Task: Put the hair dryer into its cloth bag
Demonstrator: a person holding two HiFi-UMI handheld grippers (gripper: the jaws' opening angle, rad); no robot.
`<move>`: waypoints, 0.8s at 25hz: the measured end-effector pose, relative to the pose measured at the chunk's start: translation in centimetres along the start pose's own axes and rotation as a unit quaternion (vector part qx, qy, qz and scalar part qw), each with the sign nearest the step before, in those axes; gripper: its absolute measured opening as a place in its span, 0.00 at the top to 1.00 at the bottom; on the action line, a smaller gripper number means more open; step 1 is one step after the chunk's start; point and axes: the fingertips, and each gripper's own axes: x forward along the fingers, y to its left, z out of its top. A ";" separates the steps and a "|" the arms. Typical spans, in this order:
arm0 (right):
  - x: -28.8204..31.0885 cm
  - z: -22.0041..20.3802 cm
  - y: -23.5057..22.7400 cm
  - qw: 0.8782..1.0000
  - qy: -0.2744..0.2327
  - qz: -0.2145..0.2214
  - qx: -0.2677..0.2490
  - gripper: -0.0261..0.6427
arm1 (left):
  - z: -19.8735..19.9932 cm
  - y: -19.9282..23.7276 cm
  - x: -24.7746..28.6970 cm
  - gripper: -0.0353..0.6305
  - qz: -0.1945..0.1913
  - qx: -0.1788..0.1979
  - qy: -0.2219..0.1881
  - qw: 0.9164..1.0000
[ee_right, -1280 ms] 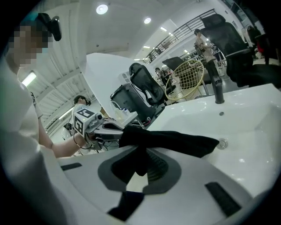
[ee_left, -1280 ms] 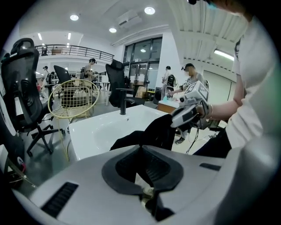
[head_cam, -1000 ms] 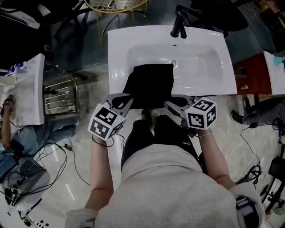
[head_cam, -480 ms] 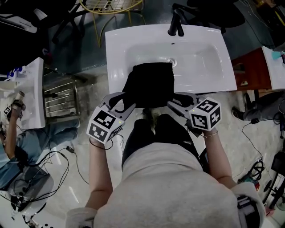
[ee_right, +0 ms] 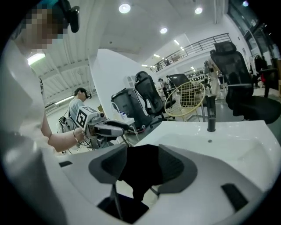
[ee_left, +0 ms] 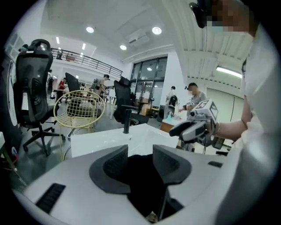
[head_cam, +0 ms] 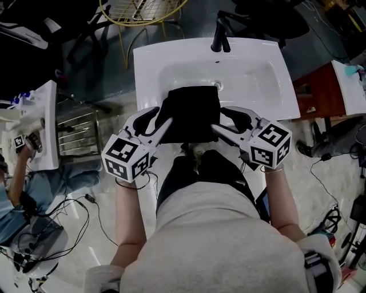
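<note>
The black cloth bag lies in the white sink, and its near end hangs over the front rim. No hair dryer shows outside it. My left gripper hovers at the bag's left edge and my right gripper at its right edge. Both sets of jaws are opening, with nothing pressed between the pads. In the left gripper view the bag is seen past my left gripper. The right gripper view shows the same bag beyond my right gripper.
A black faucet stands at the sink's far rim. Behind it is a yellow wire chair. A second white basin and a metal rack are to the left, a red cabinet is to the right, and cables run over the floor.
Both grippers were shut at the bag's near edge. They have since opened and lifted off it, and the bag stays draped over the sink rim.
</note>
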 end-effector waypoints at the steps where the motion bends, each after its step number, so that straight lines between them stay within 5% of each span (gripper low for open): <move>1: 0.1 0.8 0.2 1.000 -0.016 0.002 -0.003 0.66 | 0.7 0.1 0.2 0.68 0.006 -0.009 -0.015 1.000; 10: 2.0 7.0 1.3 0.990 -0.138 0.015 -0.008 0.95 | 5.1 0.0 1.1 0.84 0.026 -0.057 -0.103 0.993; 15: 3.4 7.8 2.3 0.992 -0.121 0.024 -0.018 0.96 | 5.6 0.3 1.5 0.93 0.038 -0.116 -0.126 0.985; 20: 4.6 8.0 1.2 0.992 -0.122 -0.018 0.011 0.96 | 4.8 0.7 2.0 0.93 0.070 -0.123 -0.107 0.984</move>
